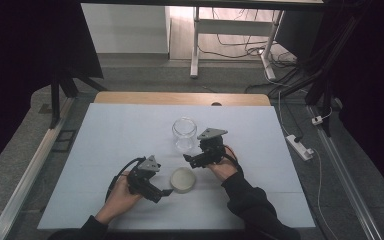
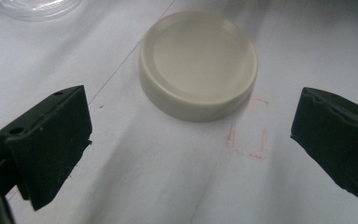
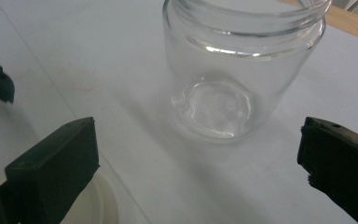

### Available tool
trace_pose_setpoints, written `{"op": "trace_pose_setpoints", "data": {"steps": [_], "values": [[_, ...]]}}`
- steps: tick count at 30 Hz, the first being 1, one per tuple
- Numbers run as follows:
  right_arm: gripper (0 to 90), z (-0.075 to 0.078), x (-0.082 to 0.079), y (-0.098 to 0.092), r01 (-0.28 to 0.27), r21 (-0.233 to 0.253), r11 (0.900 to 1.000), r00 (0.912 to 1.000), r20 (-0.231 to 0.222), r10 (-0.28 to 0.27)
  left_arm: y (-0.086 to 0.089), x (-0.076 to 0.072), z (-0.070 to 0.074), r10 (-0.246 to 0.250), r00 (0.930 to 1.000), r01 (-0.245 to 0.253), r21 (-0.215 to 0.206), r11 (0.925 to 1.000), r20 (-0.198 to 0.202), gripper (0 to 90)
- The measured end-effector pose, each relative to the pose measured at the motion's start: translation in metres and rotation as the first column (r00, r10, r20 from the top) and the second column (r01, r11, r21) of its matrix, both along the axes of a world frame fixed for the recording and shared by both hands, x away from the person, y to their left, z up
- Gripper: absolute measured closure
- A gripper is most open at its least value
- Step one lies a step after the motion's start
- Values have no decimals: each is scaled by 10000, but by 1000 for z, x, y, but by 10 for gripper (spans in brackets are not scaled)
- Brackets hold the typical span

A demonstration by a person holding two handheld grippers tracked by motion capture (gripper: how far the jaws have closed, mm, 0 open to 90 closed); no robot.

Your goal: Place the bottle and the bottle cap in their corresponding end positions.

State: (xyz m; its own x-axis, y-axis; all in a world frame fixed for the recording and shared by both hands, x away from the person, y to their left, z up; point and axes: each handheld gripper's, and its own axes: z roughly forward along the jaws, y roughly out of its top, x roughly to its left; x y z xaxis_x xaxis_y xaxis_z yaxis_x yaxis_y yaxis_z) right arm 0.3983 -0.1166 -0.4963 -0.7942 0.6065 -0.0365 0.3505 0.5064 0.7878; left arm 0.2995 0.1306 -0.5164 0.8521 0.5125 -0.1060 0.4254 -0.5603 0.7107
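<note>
The glass jar (image 1: 184, 133) is stood upright on the white tabletop (image 1: 110, 145), its long axis vertical and its open mouth pointed up. The cream lid (image 1: 183, 179) is laid flat just in front of the jar, apart from it. The left gripper (image 1: 166, 192) is held beside the lid, jaws spread wide. The right gripper (image 1: 187, 158) is aimed at the jar, jaws likewise apart, nothing clamped. Faint red marks (image 2: 249, 140) are seen beside the lid.
</note>
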Motion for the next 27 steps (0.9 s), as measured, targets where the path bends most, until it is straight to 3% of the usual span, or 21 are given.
{"op": "trace_pose_setpoints", "data": {"steps": [16,27], "values": [[0,6,-37,-25,-365,349,9987,9991,-191,372,33,-24,4,439,9989,-445,-461,9979,-133,0],[0,5,-63,-47,-434,445,9981,9984,-337,449,63,-41,3,1077,9938,-1098,-853,9903,-288,0]]}}
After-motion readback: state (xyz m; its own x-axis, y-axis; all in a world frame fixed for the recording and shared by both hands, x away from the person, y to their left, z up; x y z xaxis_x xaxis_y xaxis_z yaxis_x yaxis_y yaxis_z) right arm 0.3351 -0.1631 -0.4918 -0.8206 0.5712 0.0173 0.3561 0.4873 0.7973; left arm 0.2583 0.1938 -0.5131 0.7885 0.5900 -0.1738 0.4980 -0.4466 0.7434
